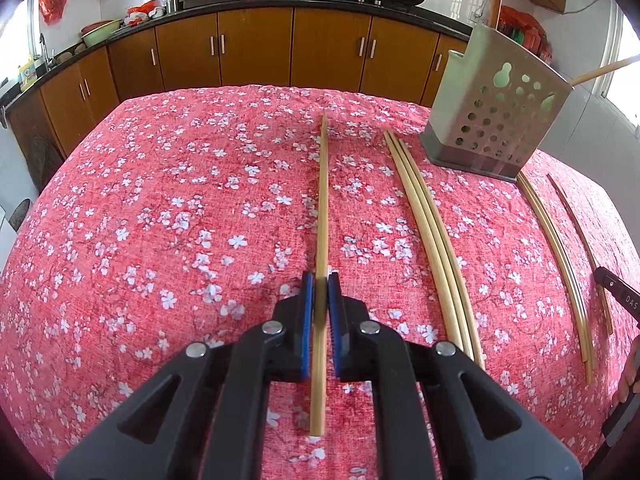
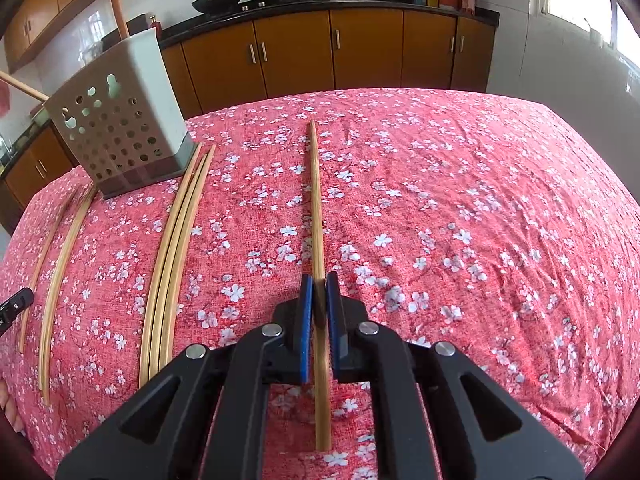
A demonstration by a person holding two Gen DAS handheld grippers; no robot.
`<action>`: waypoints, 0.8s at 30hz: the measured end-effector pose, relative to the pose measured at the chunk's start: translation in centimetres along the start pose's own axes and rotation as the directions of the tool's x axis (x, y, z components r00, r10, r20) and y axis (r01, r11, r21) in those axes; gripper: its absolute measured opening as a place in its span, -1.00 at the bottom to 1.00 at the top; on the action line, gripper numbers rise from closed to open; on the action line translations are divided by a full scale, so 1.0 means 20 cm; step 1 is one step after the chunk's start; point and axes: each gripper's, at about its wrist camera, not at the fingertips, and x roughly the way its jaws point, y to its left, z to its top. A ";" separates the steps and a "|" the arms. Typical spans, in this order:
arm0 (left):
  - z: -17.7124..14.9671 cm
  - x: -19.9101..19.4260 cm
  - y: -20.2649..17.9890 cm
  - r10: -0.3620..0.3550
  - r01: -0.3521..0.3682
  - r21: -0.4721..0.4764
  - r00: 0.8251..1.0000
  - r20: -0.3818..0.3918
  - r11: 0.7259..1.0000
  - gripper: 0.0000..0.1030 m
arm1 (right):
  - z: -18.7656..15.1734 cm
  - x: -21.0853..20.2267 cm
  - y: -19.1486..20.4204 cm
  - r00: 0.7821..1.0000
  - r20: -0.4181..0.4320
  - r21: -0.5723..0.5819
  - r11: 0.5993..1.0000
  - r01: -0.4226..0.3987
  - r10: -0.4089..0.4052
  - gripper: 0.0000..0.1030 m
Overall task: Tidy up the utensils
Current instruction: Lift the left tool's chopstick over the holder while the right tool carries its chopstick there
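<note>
I have a chopstick in each tong. My left tong is clenched on one chopstick, the blue pads pinching it near its near end so most of its length runs out ahead of me; my right tong grips a second chopstick the same way. Both lie lengthwise away from me, long axis near to far, far tips toward the cabinets, low over the red cloth; whether they touch it I cannot tell. I judge this hold, close to one end and in line with the fingers, is meant to let me tip each stick upright and drop it end-first into the holder, which stands at the far side of the cloth between my two tongs, already with a long handle or two sticking out. The loose chopsticks lie in rows near the holder, all roughly parallel to mine, some right at its base.
</note>
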 end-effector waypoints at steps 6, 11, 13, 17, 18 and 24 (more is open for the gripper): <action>0.00 -0.01 0.01 -0.003 0.003 -0.003 1.000 0.000 1.000 -0.80 | 0.00 0.00 0.00 1.000 -0.001 0.000 1.000 -0.001 0.001 -0.83; 0.00 -0.01 0.01 -0.004 0.004 -0.004 1.000 0.000 1.000 -0.80 | 0.00 0.00 0.01 1.000 -0.001 0.003 1.000 0.000 0.000 -0.83; 0.00 -0.01 0.01 -0.004 0.004 -0.004 1.000 0.000 1.000 -0.80 | 0.00 0.00 0.00 1.000 -0.001 0.003 1.000 0.000 0.000 -0.83; 0.00 -0.01 0.01 -0.004 0.004 -0.004 1.000 0.000 1.000 -0.80 | 0.00 0.00 0.00 1.000 -0.002 0.002 1.000 0.000 0.000 -0.83; 0.00 -0.01 0.01 -0.005 0.005 -0.006 1.000 0.000 1.000 -0.80 | 0.00 0.00 0.00 1.000 -0.002 0.002 1.000 0.000 0.000 -0.83; 0.00 -0.01 0.02 -0.017 0.017 -0.017 1.000 0.000 1.000 -0.80 | 0.00 0.00 0.01 1.000 -0.002 0.004 1.000 0.001 -0.001 -0.83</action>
